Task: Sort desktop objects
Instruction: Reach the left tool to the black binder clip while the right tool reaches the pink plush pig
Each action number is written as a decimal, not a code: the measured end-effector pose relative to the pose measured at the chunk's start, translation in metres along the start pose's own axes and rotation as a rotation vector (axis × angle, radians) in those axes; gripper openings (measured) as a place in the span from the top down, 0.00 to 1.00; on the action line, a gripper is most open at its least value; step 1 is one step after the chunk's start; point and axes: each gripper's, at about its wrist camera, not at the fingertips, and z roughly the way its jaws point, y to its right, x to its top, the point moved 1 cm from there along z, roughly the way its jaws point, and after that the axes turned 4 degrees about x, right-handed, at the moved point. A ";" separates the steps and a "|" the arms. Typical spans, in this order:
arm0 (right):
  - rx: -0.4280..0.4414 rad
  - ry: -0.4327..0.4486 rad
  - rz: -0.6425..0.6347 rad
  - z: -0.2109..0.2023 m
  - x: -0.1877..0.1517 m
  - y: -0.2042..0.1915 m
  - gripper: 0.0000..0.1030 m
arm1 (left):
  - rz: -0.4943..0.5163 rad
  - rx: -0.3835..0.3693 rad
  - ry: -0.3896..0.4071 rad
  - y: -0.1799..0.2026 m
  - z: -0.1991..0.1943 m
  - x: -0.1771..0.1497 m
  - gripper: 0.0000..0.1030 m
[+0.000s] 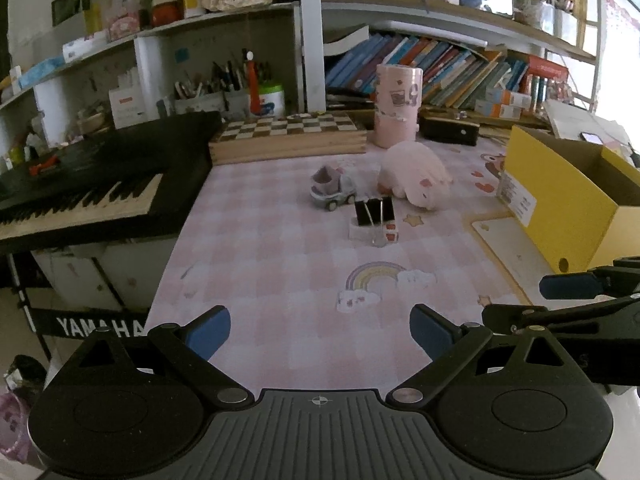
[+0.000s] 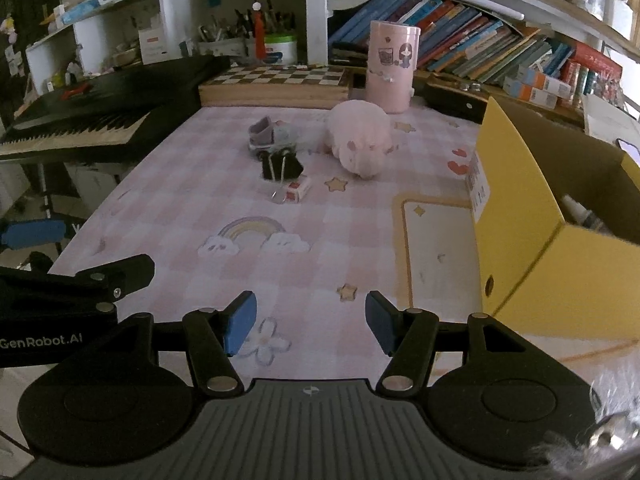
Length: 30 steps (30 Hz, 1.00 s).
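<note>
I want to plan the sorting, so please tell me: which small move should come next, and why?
Probably move the right gripper forward toward the black binder clip. Both grippers are open and hold nothing, the left gripper too. The clip is the nearest loose thing, and the yellow box stands on the right.

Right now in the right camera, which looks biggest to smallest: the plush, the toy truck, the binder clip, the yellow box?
Yellow box, though it is nearest. Plush. Toy truck and binder clip look alike, so no ranking.
</note>
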 end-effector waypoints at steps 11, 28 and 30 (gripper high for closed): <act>0.020 0.012 0.006 0.030 0.037 0.032 0.43 | -0.001 0.022 -0.009 0.018 0.031 0.030 0.05; 0.059 0.013 -0.017 0.074 0.082 0.057 0.43 | -0.034 0.053 -0.033 0.025 0.079 0.061 0.10; 0.057 0.012 -0.015 0.080 0.087 0.059 0.43 | -0.033 0.050 -0.044 0.026 0.085 0.062 0.10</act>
